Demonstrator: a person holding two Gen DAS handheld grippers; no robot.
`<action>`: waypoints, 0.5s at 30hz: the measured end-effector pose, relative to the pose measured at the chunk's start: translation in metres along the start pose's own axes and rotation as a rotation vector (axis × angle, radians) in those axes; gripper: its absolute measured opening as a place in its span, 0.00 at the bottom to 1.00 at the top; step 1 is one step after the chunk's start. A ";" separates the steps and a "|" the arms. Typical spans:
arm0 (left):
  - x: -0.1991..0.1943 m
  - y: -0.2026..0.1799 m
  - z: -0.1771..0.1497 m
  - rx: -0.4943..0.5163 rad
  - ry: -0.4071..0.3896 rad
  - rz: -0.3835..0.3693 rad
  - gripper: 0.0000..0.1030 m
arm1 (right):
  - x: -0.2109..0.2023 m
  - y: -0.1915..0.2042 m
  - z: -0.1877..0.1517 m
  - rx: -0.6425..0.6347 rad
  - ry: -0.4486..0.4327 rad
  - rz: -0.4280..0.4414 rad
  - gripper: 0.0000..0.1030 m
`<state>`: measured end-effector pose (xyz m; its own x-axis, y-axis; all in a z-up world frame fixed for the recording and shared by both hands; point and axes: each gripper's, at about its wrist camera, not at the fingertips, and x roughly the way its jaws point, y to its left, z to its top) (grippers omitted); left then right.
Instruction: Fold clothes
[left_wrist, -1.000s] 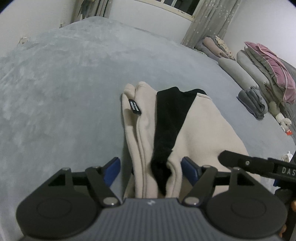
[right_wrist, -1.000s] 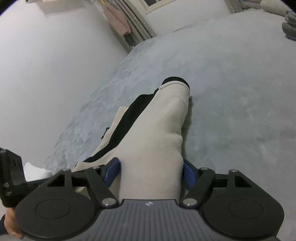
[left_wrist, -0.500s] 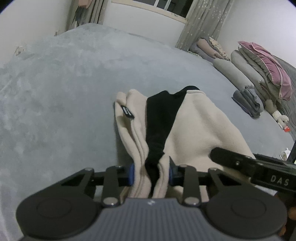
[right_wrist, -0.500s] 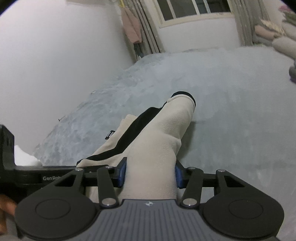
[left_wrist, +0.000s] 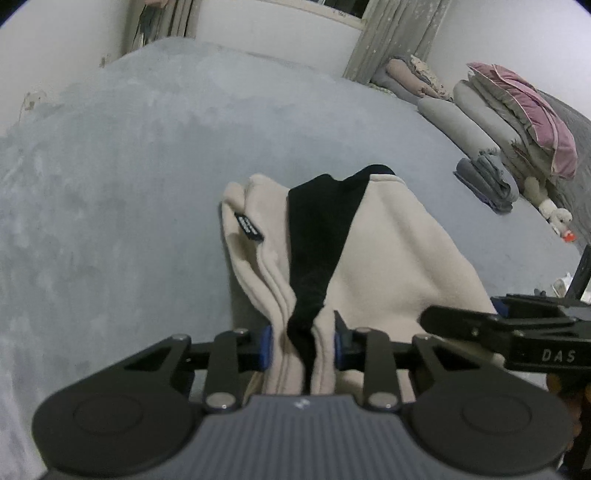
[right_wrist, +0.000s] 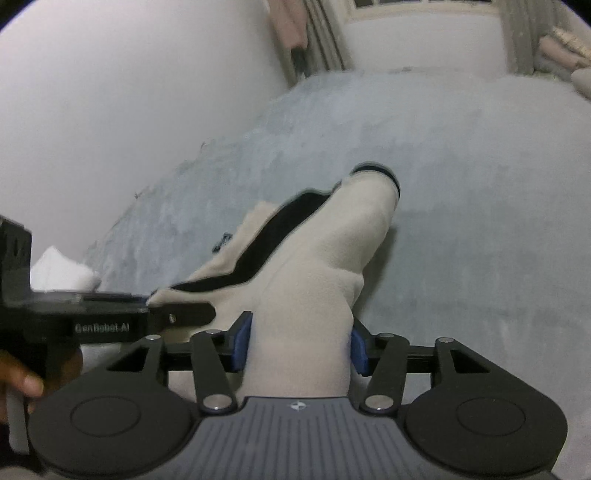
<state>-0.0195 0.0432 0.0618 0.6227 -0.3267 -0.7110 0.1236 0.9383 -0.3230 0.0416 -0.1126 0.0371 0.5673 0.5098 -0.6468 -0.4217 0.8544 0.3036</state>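
A home bedroom: grey bed cover (left_wrist: 147, 155), curtains (left_wrist: 391, 37), stacked quilts (left_wrist: 517, 110).

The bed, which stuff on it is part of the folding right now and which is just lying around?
In the job:
- cream and black garment
- left gripper, closed on its bunched near edge
- right gripper, jaws opening, fabric between the fingers

Lying about:
- folded grey cloth
- stacked bedding with pink cover
- plush duck
- white cloth

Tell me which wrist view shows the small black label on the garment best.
The left wrist view: the black label lies in plain sight on the cream garment, near its far left edge. The right wrist view shows only a blurred dark sliver of it at the garment's left edge.
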 end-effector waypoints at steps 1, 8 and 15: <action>0.000 0.003 0.001 -0.019 0.008 -0.009 0.27 | 0.000 -0.006 0.000 0.023 0.000 0.016 0.55; 0.002 0.037 0.017 -0.166 0.020 -0.127 0.32 | 0.012 -0.043 0.009 0.204 -0.039 0.129 0.66; 0.025 0.053 0.035 -0.213 -0.012 -0.174 0.57 | 0.043 -0.079 0.025 0.356 -0.049 0.182 0.67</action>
<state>0.0291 0.0890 0.0488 0.6154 -0.4787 -0.6262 0.0653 0.8226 -0.5648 0.1170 -0.1555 0.0034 0.5425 0.6532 -0.5283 -0.2517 0.7264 0.6396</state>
